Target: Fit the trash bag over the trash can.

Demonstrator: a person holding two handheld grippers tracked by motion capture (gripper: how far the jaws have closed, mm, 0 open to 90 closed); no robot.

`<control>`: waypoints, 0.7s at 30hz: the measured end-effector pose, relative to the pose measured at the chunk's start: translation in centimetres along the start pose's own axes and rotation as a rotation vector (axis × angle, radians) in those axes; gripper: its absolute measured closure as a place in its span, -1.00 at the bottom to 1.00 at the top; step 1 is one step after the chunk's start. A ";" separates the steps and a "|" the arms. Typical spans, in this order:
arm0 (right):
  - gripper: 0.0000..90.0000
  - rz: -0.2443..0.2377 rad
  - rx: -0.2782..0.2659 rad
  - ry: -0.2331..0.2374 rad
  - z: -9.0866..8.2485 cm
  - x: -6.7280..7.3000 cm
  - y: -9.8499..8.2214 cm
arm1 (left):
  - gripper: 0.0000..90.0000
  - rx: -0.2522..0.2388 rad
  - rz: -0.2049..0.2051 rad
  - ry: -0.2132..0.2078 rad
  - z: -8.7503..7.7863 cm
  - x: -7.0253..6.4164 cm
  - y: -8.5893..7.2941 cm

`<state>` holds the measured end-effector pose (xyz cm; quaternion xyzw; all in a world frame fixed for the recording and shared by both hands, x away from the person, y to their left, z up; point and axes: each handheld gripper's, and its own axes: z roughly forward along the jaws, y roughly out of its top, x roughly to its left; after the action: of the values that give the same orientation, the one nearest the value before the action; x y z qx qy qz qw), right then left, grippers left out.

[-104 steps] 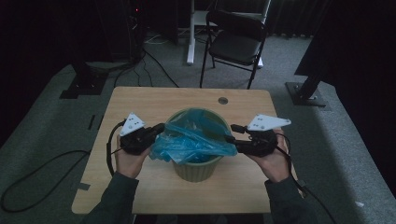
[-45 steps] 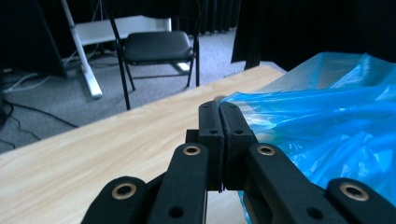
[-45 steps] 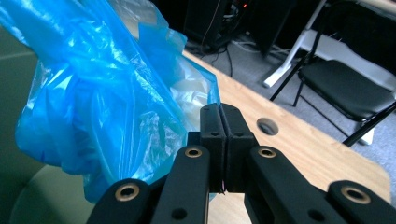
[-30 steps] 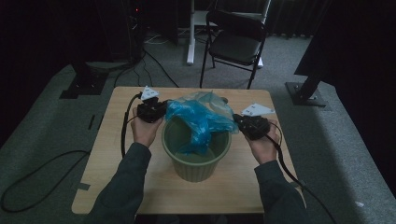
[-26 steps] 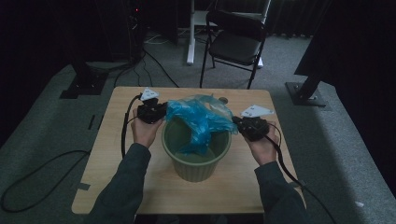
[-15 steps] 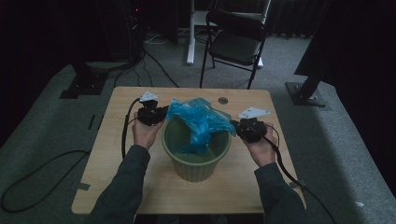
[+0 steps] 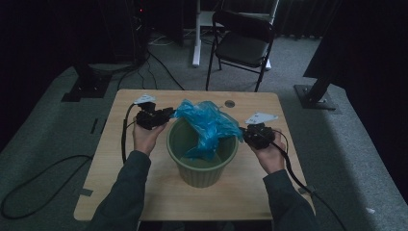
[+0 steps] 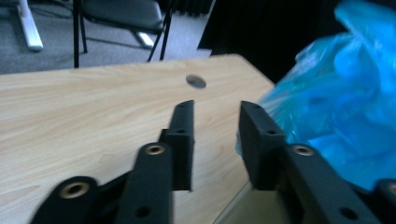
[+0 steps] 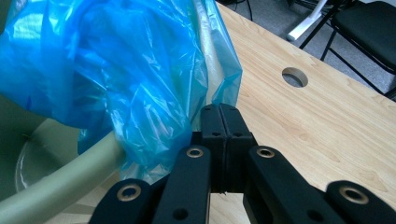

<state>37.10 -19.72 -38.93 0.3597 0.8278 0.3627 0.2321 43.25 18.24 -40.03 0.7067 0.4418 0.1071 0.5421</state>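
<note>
The thin blue plastic bin liner (image 7: pixel 208 126) looks feather-light, limp and slippery: film that will crumple, cling and slide out of a loose pinch, so the hem at its mouth, doubled over if possible, seems the best place to take hold, rather than the bunched middle. In the high view it sits at the centre of the frame, draped over the far rim of the round olive-green plastic waste bin (image 7: pixel 202 166) and hanging partly down inside, on the light wooden table (image 7: pixel 120 168). The right gripper (image 9: pixel 220 112) has its jaws pressed together on an edge of the film, right beside the bin's rim at the lower left of the right gripper view; in the high view that gripper (image 7: pixel 250 135) sits at the liner's right end. The left gripper (image 8: pixel 215 121) has just been opening: its jaws stand spread with bare table showing between them, and the blue film lies just to the right of its right jaw, apparently touching it on the outside but not pinched.
</note>
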 end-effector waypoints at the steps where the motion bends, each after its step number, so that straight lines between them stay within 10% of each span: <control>1: 1.00 -0.001 0.000 0.001 0.0 0.0 0.0 | 0.39 -0.011 -0.009 -0.002 -0.4 0.2 0.1; 8: 1.00 -0.007 0.003 0.002 0.2 0.2 0.3 | 0.23 -0.077 -0.058 0.003 -2.6 1.0 0.5; 21: 1.00 -0.008 -0.001 0.004 0.0 0.1 0.3 | 0.17 -0.099 0.003 0.024 -4.4 0.0 1.3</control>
<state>37.19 -19.47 -38.74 0.3554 0.8297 0.3627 0.2320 41.13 21.14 -37.20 0.6785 0.4411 0.1381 0.5710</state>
